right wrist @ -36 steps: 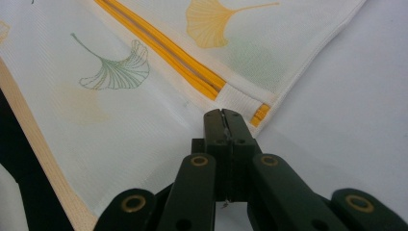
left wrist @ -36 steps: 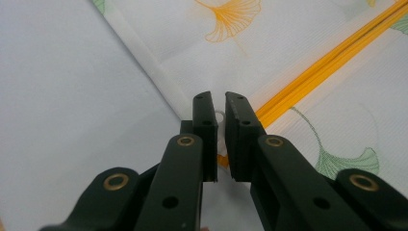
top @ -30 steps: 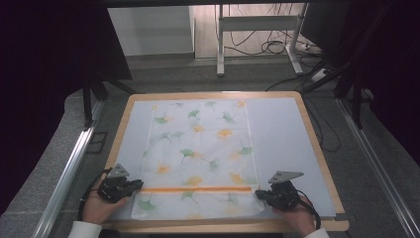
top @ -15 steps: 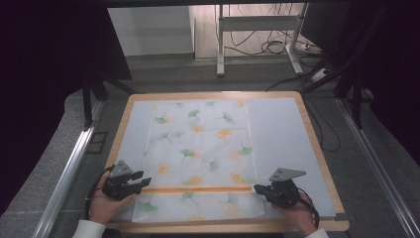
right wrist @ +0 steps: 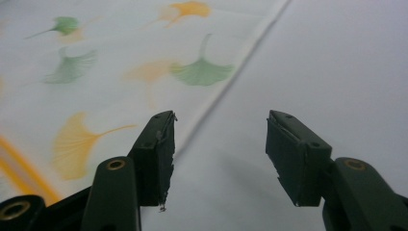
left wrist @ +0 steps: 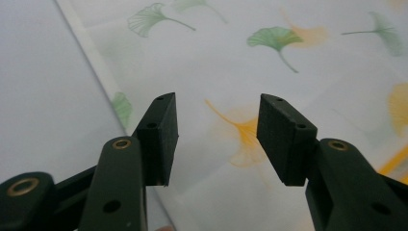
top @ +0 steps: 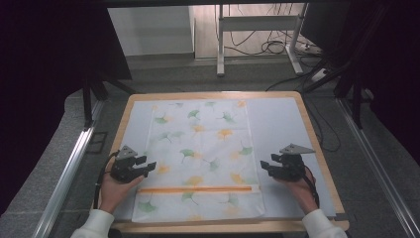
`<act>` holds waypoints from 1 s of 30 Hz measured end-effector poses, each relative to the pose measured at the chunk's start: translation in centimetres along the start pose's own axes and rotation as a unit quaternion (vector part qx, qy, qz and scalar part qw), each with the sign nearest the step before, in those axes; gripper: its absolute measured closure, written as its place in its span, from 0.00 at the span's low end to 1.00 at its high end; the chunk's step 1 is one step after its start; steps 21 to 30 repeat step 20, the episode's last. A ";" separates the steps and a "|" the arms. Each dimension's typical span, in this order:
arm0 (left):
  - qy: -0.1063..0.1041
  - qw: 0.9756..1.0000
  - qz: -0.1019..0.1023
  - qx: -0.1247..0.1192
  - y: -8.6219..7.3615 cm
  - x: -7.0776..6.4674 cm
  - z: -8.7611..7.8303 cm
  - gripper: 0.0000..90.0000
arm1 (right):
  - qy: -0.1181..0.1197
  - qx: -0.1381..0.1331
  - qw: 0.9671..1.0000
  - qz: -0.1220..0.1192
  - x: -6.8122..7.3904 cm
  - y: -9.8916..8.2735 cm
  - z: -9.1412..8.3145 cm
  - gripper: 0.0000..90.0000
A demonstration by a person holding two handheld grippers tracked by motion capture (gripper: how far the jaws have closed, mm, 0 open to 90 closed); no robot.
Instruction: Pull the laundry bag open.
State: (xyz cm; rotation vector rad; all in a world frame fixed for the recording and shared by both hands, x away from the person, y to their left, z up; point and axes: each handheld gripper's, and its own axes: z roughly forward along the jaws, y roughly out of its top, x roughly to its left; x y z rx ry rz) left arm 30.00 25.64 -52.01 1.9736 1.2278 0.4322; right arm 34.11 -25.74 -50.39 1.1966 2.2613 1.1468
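Since a second ago both hands have drawn up and outward from the cloth's [top: 200,158] near edge: the left tongs [top: 144,167] now hang over its left border, the right tongs [top: 267,167] over its right border, each pair spread wide and empty. The ginkgo-printed cloth lies flat as before, orange stripe [top: 198,189] near its front, on a pale mat [top: 282,124] covering the wood-rimmed surface [top: 317,144]. Behind stand a desk frame [top: 257,34], tangled cables [top: 277,47] and grey floor.
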 end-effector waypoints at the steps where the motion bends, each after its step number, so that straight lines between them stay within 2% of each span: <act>1: 0.006 1.000 0.001 0.003 0.0 0.2 0.2 0.54 | -0.006 -0.001 1.000 0.001 -0.4 0.0 0.1 0.48; 5: 0.019 1.000 -0.007 0.013 -0.5 1.2 0.2 0.51 | -0.015 -0.011 1.000 0.005 -1.5 -0.6 -0.7 0.47; 8: 0.023 1.000 -0.013 0.004 -0.9 1.4 -0.5 0.49 | -0.015 -0.012 1.000 0.005 -1.6 -0.9 -1.0 0.47; 11: 0.025 1.000 -0.009 -0.004 -1.1 1.1 -1.0 0.49 | -0.007 -0.012 1.000 0.004 -1.3 -1.2 -1.3 0.46; 15: 0.023 1.000 -0.007 -0.001 -1.2 1.0 -1.0 0.48 | -0.004 -0.014 1.000 -0.003 -0.9 -1.2 -1.4 0.46; 19: 0.023 1.000 -0.015 0.001 -1.2 1.2 -0.8 0.46 | 0.003 -0.017 1.000 -0.002 -0.8 -1.2 -1.5 0.46; 30: 0.024 1.000 -0.014 0.001 -1.2 1.2 -0.9 0.46 | 0.003 -0.017 1.000 -0.004 -0.7 -1.2 -1.5 0.46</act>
